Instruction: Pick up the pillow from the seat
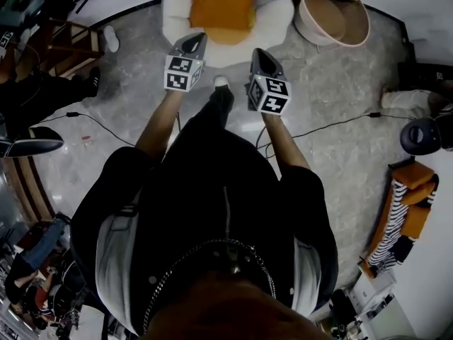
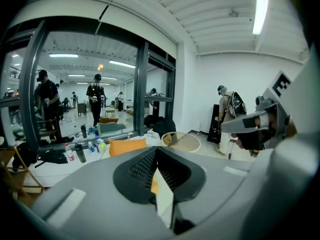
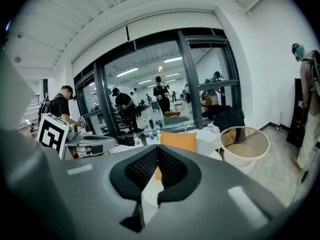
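Observation:
An orange pillow [image 1: 225, 6] lies on a white round seat [image 1: 177, 9] at the top of the head view. It shows ahead of both grippers too, as the orange pillow [image 2: 127, 146] and the pillow [image 3: 178, 140]. My left gripper [image 1: 196, 40] is shut and empty, just short of the seat's near edge. My right gripper [image 1: 259, 52] is also shut and empty, beside it, a little further back from the seat. In each gripper view the jaws meet at the tip with nothing between them.
A round beige basket [image 1: 333, 9] stands right of the seat. Cables [image 1: 333, 125] run across the grey floor. A wooden chair [image 1: 60, 44] is at the left, an orange striped item [image 1: 403, 214] at the right. People stand behind a glass partition [image 3: 145, 104] and near the white wall [image 2: 227, 111].

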Demonstrator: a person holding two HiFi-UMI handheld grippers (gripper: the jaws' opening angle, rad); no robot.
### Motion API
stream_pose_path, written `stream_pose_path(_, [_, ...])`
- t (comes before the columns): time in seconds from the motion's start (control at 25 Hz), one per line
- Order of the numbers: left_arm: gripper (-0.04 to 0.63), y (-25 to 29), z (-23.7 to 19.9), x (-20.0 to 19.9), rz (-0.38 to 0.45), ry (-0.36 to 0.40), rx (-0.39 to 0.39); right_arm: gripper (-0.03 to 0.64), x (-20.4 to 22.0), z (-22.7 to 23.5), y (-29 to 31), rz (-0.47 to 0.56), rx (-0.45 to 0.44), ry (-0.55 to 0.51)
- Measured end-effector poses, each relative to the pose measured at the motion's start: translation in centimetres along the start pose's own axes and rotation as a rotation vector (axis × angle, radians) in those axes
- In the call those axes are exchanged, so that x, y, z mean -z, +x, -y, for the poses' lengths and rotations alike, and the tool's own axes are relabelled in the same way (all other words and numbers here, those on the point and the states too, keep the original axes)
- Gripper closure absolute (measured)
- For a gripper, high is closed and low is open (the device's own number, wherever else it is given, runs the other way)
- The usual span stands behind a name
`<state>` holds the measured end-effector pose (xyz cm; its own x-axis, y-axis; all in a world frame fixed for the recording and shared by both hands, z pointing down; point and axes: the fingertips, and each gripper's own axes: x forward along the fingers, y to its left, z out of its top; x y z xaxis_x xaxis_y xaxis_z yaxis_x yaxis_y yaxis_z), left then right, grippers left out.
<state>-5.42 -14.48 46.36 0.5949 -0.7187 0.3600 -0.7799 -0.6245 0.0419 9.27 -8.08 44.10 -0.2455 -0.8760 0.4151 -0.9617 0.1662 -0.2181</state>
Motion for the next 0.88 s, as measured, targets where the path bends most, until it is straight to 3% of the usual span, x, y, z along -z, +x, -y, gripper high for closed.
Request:
stream_pose_path(0.4, [0.586,7.8,-5.5,-1.0,-0.035,-0.058,-0.061,0.614,-5.7,2.3,10.0,-0.039,-0.079,-0.046])
stream_pose_path(0.88, [0.581,14.1,-10.0,-1.2,-0.092,-0.1,-0.114,0.614,-8.3,6.2,18.6,-0.102,-0.122,-0.065])
